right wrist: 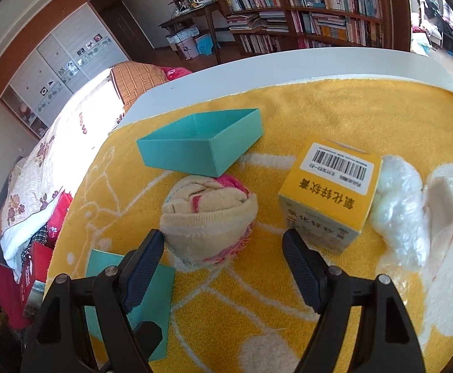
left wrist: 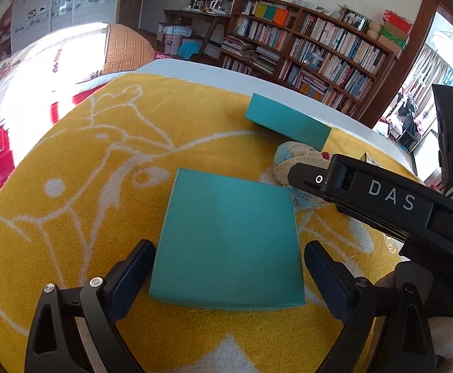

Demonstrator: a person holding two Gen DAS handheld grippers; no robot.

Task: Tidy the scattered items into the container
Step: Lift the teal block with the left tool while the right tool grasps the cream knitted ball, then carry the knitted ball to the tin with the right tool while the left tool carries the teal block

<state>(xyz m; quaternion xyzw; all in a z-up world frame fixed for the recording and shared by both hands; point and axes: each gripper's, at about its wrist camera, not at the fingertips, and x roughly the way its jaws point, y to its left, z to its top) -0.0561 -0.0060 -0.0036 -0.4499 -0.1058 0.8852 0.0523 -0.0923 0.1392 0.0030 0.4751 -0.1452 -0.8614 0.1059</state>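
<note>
A: Left wrist view shows your left gripper [left wrist: 228, 267] with its jaws released and spread wide. The flat teal lid [left wrist: 228, 242] lies between them on the yellow towel [left wrist: 86, 186], and the pads do not press on it.

B: And where is the container?

A: The open teal box [right wrist: 200, 143] stands on the towel near the far edge of the white counter [right wrist: 226, 68]. It looks empty.

B: What about your right gripper [right wrist: 223, 267]?

A: Its jaws are also released. The rolled sock [right wrist: 208, 217] sits just in front of them, close to the left pad, but I cannot tell if it touches. The yellow carton [right wrist: 332, 195] stands beside the sock, and the plastic bags [right wrist: 413, 214] lie against the carton.
</note>
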